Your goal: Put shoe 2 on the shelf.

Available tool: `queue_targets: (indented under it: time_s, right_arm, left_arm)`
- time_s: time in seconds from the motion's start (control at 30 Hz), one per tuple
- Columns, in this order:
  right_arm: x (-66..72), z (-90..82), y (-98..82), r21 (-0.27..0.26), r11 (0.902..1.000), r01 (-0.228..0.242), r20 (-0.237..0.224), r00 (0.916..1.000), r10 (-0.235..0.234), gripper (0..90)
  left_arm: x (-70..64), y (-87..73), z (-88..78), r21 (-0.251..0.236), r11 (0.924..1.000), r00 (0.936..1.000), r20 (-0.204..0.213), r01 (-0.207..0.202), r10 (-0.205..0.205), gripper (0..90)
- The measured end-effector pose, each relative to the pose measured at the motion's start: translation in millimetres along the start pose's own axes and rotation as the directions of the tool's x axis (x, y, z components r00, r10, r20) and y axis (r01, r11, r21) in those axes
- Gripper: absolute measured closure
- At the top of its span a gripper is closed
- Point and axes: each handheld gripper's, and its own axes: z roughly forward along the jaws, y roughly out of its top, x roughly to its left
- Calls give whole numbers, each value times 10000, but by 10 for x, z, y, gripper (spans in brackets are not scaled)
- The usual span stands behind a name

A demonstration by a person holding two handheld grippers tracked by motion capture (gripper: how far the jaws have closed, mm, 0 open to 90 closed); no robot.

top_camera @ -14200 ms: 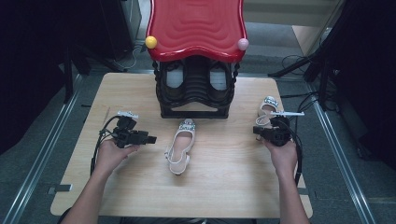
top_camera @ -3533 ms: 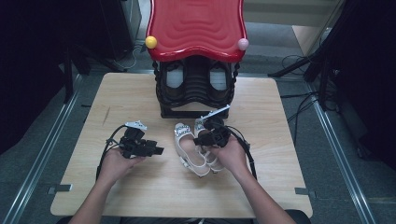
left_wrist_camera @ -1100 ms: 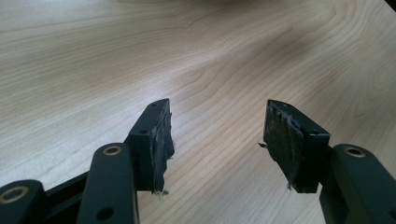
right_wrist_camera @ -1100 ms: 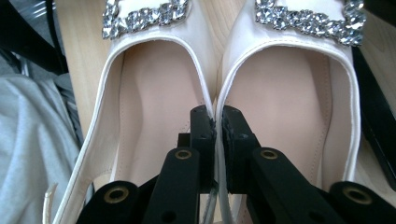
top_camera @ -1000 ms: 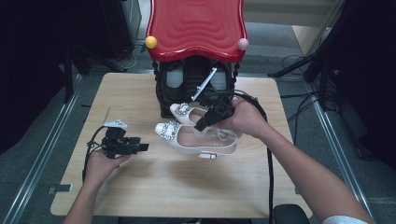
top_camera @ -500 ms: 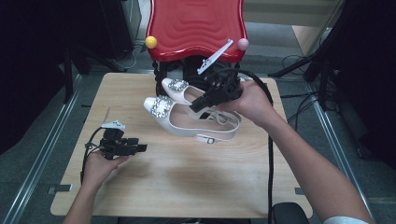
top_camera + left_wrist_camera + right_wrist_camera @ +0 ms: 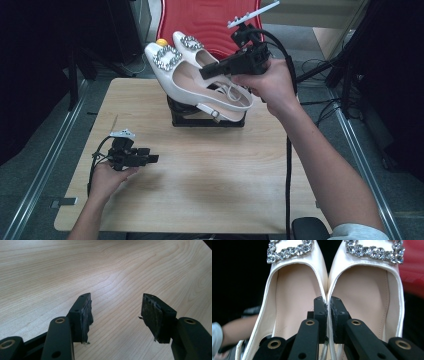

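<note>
The right claw [image 7: 327, 315] clamps the adjoining inner walls of both white shoes [image 7: 200, 82], so one grip carries the pair together, raised above the black rack [image 7: 200, 117] at the table's [image 7: 200, 190] far edge; the left claw [image 7: 116, 315] rests open and empty near the table's surface.

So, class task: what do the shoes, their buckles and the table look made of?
Shoes: smooth ivory upper with a soft sheen, likely satin or faux leather; matte beige lining.
Buckles: rows of faceted clear stones that sparkle, probably rhinestones in metal settings.
Table: pale wood grain, matte; possibly laminate.
</note>
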Motion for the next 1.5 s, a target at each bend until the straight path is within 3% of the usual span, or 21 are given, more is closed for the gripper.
queue_targets:
  time_s: [0.1,0.37,0.6,0.73,0.9,0.97,1.0,1.2,1.37,1.43,1.47,1.5]
  right_arm:
    - [-7,-28,102,-427,9987,-271,-57,9996,269,860]
    - [-114,-83,398,-1540,9839,-907,549,9935,1002,860]
    - [-281,-157,649,-2542,9523,-1687,761,9781,1935,861]
    - [-347,-197,767,-3059,9303,-2023,1158,9620,2473,861]
    - [-512,-207,856,-3561,8928,-2760,1353,9301,3415,860]
    - [-588,-203,877,-3767,8779,-2956,1648,9112,3776,861]
    - [-629,-198,887,-3811,8755,-2972,1850,9032,3872,861]
    - [-821,-206,905,-4615,8228,-3317,2702,8308,4865,861]
    - [-890,-141,933,-5027,7974,-3338,3339,7759,5353,860]
    - [-909,-74,940,-5126,7871,-3431,3476,7553,5556,859]
    - [-924,-32,943,-5117,7854,-3482,3512,7495,5611,860]
    - [-933,10,944,-5173,7767,-3594,3419,7451,5726,859]
  left_arm:
    - [-9,0,9,37,10000,10000,92,-7,7,420]
    - [-16,21,35,16,10000,9999,114,-57,57,420]
    - [-21,27,36,58,9999,9997,208,-153,152,420]
    - [-26,31,42,72,9998,9995,248,-207,205,420]
    - [-17,30,46,93,9998,9995,270,-157,154,421]
    - [-12,29,49,102,9999,9995,298,-122,118,421]
    - [-12,28,52,96,9999,9994,325,-108,104,421]
    - [-20,34,72,63,9999,9994,326,-138,136,422]
    - [-41,45,78,73,9998,9987,481,-180,176,421]
    - [-45,45,78,68,9997,9984,521,-222,219,421]
    - [-45,46,80,86,9997,9983,537,-243,238,421]
    - [-47,46,83,95,9996,9982,556,-248,242,421]
